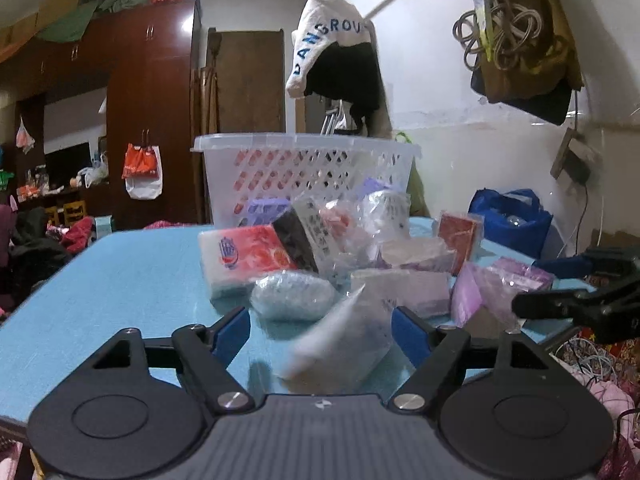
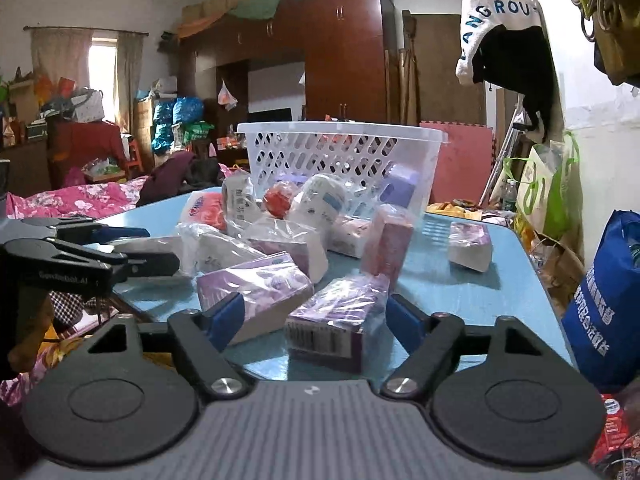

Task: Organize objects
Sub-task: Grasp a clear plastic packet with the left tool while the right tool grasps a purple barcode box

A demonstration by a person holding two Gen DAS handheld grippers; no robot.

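The left gripper [image 1: 320, 330] is spreading wide around a white packet [image 1: 340, 344] on the blue table [image 1: 120, 280]. The right gripper [image 2: 316, 320] is spreading around a purple box [image 2: 336, 320], with the white basket [image 2: 340, 152] sitting behind the pile.

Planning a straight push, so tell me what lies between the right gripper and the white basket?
In the right wrist view, wrapped packets are heaped between the right gripper and the white basket.

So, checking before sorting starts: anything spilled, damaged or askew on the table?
Nothing looks spilled or torn. The wrapped packets lie in a loose, tilted heap on the blue table in front of the white basket.
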